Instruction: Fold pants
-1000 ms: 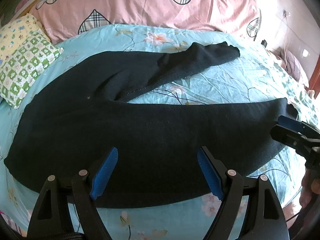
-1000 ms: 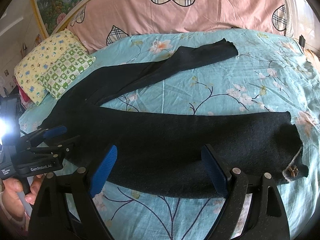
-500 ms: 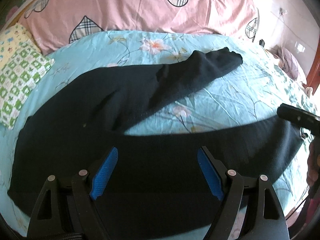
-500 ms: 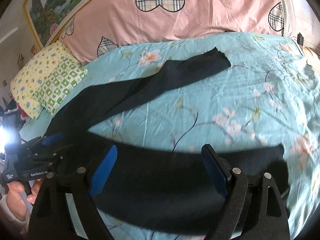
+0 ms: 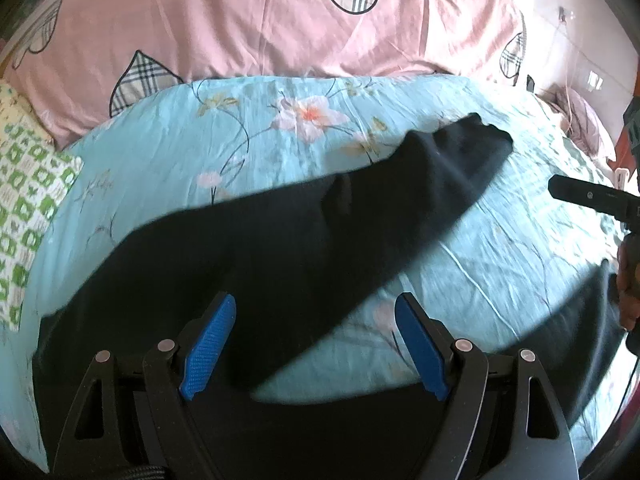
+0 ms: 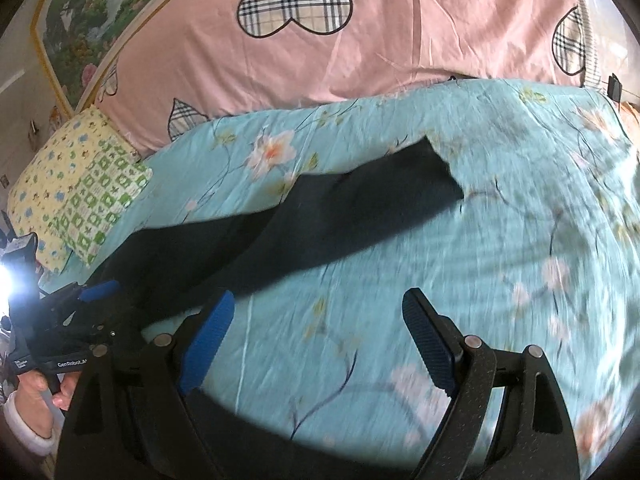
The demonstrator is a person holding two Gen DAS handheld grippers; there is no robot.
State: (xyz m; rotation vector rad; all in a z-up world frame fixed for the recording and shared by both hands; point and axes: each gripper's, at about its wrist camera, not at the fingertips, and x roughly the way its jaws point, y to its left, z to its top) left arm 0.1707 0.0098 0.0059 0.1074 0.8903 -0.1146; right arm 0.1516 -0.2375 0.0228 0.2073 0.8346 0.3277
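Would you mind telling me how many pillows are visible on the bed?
1: the yellow-and-green patterned pillow lies at the far left of the bed, beside the pink quilt. Others may be hidden under that quilt.

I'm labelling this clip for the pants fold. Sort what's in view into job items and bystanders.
Belongs to the job:
- black pants, legs spread apart on the sheet
- left gripper, open
- right gripper, open

Just lying about:
- floral bedsheet
- pink quilt
- green patterned pillow
- wall painting
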